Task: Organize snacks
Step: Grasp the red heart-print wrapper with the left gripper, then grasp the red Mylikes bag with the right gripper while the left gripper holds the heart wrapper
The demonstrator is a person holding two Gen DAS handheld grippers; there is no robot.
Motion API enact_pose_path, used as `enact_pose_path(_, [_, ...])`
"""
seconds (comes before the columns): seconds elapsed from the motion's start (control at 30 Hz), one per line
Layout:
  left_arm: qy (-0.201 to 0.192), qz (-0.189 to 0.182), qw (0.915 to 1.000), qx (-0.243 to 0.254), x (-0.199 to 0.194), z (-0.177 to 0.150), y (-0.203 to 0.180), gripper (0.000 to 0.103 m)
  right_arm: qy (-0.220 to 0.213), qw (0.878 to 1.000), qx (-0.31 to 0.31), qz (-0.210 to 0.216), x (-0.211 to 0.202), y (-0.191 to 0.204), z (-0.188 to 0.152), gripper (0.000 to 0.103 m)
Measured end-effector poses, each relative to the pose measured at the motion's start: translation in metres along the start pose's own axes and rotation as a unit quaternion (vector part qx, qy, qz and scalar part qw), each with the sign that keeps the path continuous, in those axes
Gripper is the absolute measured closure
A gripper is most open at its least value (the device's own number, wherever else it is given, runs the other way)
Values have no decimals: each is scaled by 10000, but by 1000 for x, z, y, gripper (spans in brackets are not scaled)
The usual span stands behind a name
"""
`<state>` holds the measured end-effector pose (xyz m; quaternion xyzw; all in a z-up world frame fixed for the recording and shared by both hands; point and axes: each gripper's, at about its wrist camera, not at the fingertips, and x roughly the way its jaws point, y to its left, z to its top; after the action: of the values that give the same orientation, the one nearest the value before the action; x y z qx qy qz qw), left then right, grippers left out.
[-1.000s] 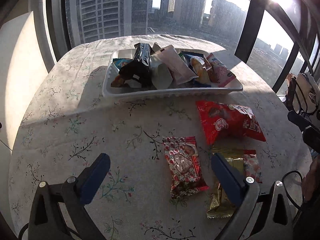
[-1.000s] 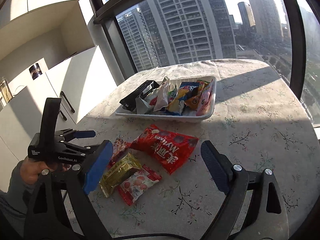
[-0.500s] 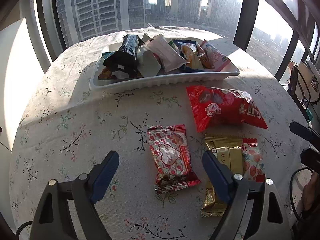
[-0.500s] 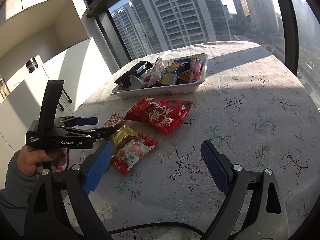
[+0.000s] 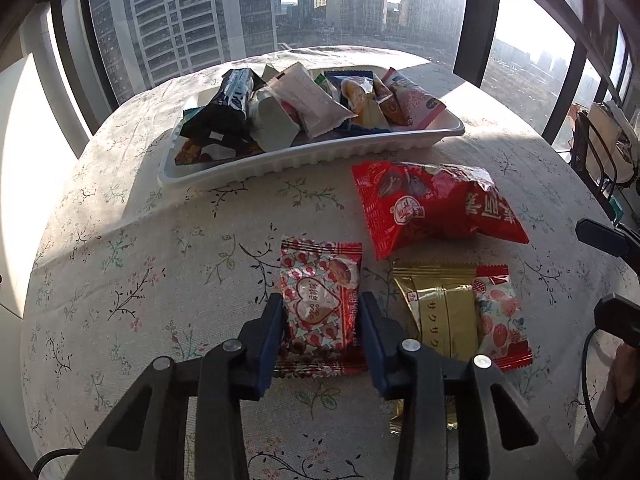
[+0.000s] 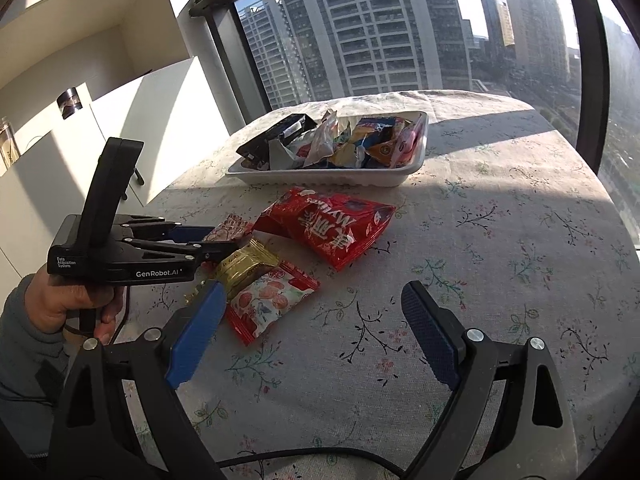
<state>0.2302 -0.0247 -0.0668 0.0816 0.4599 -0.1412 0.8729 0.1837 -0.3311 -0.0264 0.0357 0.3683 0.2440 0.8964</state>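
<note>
On the floral tablecloth lies a heart-patterned snack packet (image 5: pixel 320 292), and my left gripper (image 5: pixel 322 320) stands over its near half. The jaws are closing, and both blue pads touch the packet's long sides. The right wrist view shows that gripper (image 6: pixel 226 240) from the side, low over the same packet (image 6: pixel 230 226). Beside it lie a gold packet (image 5: pixel 444 308), a red-and-white fruit packet (image 5: pixel 500 316) and a big red bag (image 5: pixel 432 208). My right gripper (image 6: pixel 312 296) hovers open above the cloth, just right of the fruit packet (image 6: pixel 272 300). A white tray (image 5: pixel 320 156) behind holds several snacks.
The round table ends near tall windows behind the tray (image 6: pixel 320 178). White cabinets (image 6: pixel 132 120) stand to the left in the right wrist view. A rack with bags (image 5: pixel 600 148) stands off the table's right side. A hand (image 6: pixel 68 304) holds the left gripper's handle.
The left jaws have narrowed from wide apart to the heart-patterned packet's sides, and the gripper has come closer over it. The right gripper has sunk a little toward the cloth, still open.
</note>
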Motion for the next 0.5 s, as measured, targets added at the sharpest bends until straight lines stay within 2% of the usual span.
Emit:
enact_pose_path(0.13, [-3, -131, 9999, -80, -3, -2, 4, 68, 167, 9981, -581, 73, 5, 9, 15, 14])
enact_pose_path(0.3, [-66, -302, 9992, -271, -10, -10, 15, 69, 470, 9889, -1390, 217, 24, 18, 38, 14])
enact_pose_path(0.5, [-134, -465, 9974, -531, -18, -20, 33, 69, 1007, 9775, -1842, 195, 64, 13, 73, 14])
